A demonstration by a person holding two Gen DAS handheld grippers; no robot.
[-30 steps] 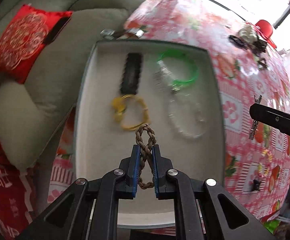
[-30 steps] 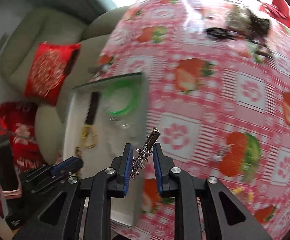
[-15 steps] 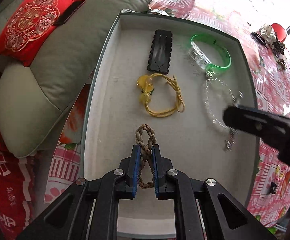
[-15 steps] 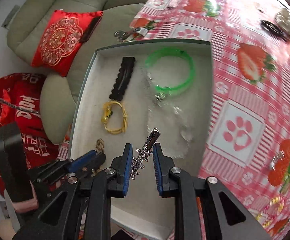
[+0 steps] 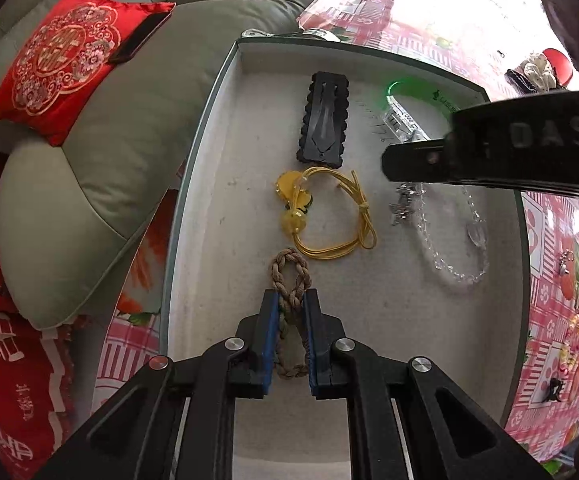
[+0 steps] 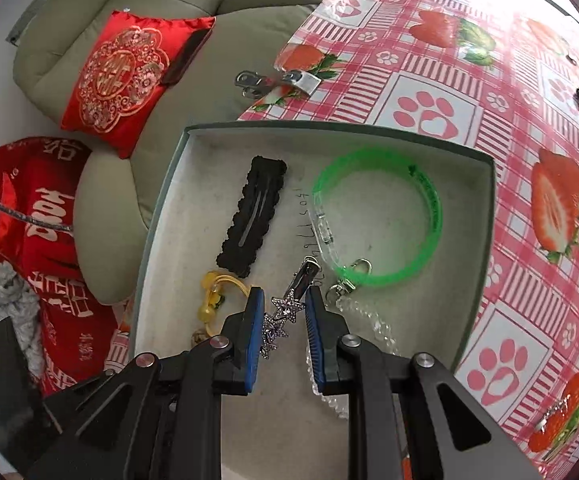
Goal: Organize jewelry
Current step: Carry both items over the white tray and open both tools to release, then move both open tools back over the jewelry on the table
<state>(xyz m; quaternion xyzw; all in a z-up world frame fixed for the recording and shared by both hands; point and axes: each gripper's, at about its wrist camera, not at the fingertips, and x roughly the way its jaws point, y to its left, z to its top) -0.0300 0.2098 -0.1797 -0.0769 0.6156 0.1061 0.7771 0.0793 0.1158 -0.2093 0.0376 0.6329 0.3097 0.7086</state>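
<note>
A braided brown cord bracelet [image 5: 289, 280] is clamped between the narrowly set jaws of the left hand-held gripper [image 5: 290, 312], its loop held over the floor of the shallow grey tray [image 5: 209, 128], just short of the yellow cord bracelet [image 5: 329, 216]. A star-studded silver hair clip [image 6: 285, 312] is held in the right hand-held gripper [image 6: 284, 320], whose jaws stand somewhat wider, over the same tray. A black scalloped hair clip [image 6: 251, 220], a green bangle [image 6: 377, 216] and a clear bead chain [image 5: 453, 248] are laid in the tray, which is set on the strawberry-print tabletop [image 6: 529, 128].
</note>
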